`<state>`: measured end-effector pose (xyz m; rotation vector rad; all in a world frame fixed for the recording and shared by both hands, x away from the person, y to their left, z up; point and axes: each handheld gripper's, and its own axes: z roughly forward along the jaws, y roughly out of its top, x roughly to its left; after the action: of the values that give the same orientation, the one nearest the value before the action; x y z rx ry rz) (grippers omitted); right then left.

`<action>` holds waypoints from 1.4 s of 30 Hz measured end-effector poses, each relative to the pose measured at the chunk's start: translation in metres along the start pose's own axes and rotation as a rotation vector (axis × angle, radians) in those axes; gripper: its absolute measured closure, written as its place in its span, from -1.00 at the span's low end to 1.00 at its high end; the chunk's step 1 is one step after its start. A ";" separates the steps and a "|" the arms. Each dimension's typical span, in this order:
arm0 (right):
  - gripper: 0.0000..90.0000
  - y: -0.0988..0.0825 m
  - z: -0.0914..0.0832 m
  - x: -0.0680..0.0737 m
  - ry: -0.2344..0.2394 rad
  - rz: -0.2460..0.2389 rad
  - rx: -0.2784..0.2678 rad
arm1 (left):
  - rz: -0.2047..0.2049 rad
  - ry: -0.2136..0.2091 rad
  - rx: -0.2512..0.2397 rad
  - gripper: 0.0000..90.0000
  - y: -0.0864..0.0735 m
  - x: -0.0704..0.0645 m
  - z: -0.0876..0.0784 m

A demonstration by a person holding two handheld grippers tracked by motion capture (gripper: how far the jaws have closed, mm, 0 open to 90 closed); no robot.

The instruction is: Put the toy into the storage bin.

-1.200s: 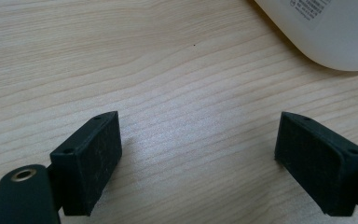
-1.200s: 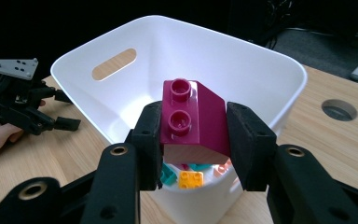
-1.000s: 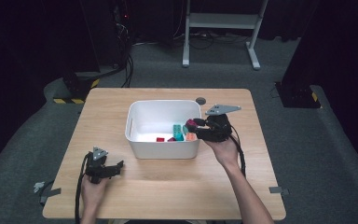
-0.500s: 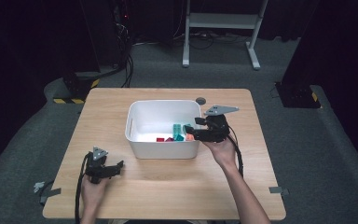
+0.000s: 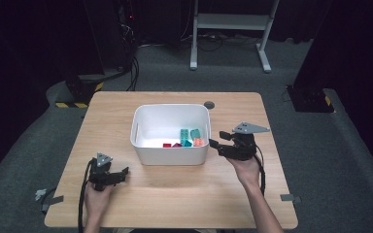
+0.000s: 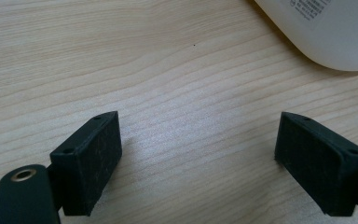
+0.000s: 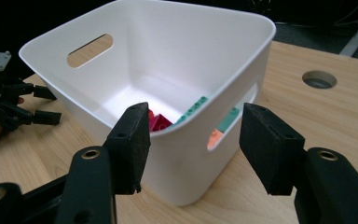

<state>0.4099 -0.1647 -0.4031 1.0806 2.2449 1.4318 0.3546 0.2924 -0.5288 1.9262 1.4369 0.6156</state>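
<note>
A tub (image 5: 171, 133) stood near the middle of the table (image 5: 175, 194). Inside it, several toy bricks (image 5: 187, 138) lay bunched toward its 4 o'clock corner. A round hole (image 5: 209, 105) in the tabletop sat just beyond the tub's 1 o'clock corner. From the tub, the right gripper (image 5: 215, 145) was at about 4 o'clock, just beside the wall and outside it, its tips pointing toward the tub. The left gripper (image 5: 124, 173) lay at about 8 o'clock from the tub, near the table's front edge and apart from the wall. A frame (image 5: 230, 29) stood on the floor at 12 o'clock, well behind the table.
</note>
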 end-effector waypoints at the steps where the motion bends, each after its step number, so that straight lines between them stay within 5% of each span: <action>1: -0.05 -0.005 -0.002 -0.002 -0.003 0.009 -0.002 | 0.000 0.000 0.000 -0.68 0.000 0.000 0.000; 14: -0.04 -0.053 -0.008 -0.020 -0.062 0.084 0.026 | 0.001 0.000 0.000 -0.68 0.000 0.000 0.000; 35: -0.03 -0.112 0.014 -0.026 -0.173 0.089 0.159 | 0.000 0.000 0.000 -0.68 0.000 0.000 0.000; 42: -0.03 -0.121 0.019 -0.023 -0.226 0.043 0.211 | 0.000 0.000 0.000 -0.68 0.000 0.000 0.000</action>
<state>0.3824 -0.1968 -0.5208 1.2908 2.2554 1.0445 0.3546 0.2924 -0.5288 1.9267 1.4367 0.6161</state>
